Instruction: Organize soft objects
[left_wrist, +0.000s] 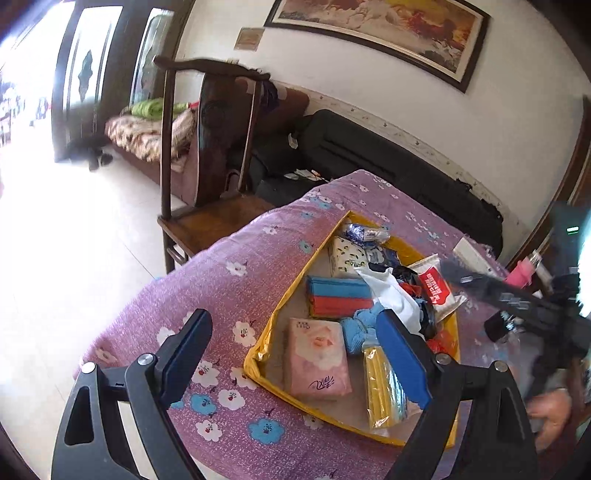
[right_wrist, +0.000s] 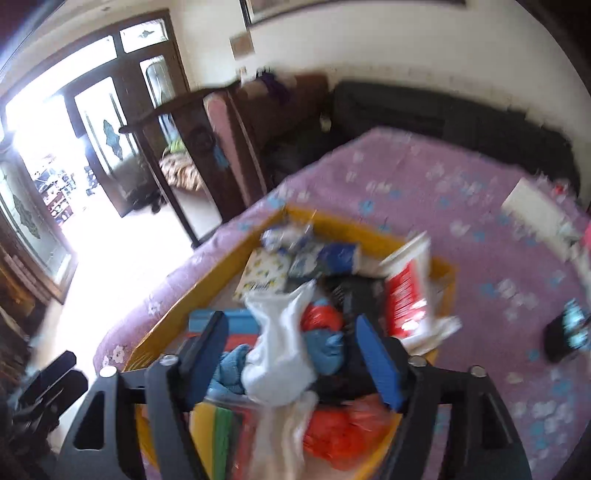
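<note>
Hovering over the yellow-rimmed box (right_wrist: 325, 218), the right gripper (right_wrist: 295, 354) had its blue fingers (right_wrist: 376, 362) spread wide, and nothing was pinched between them. A white sock (right_wrist: 280, 343) lay in the gap below, on top of the heap in the box, with neither pad pressing on it. The picture was smeared, so how close the fingers stood to the cloth could not be told.

Over on the near side of the box, the left gripper (left_wrist: 295, 354) stood just as wide and just as empty, one finger out over the purple flowered cloth (left_wrist: 207, 288) on the counter, the other above the box's contents.

Inside the box things looked half sorted. The pink tissue pack (left_wrist: 319, 358) sat in the near corner, the folded red and blue cloths (left_wrist: 338, 297) just beyond it, and a green-patterned tissue pack (left_wrist: 347, 256) toward the far corner. On the side away from those packs sat the loose tangle: the sock, a pale blue cloth (left_wrist: 360, 326), dark bits and orange plastic (right_wrist: 340, 432).

To do this step well, I judged that the tangle needed single picks. Each gripper should come down square on one soft piece, pinch a thick fold and not a loose edge, lift clear of its neighbours, then lay it flat beside the packs
</note>
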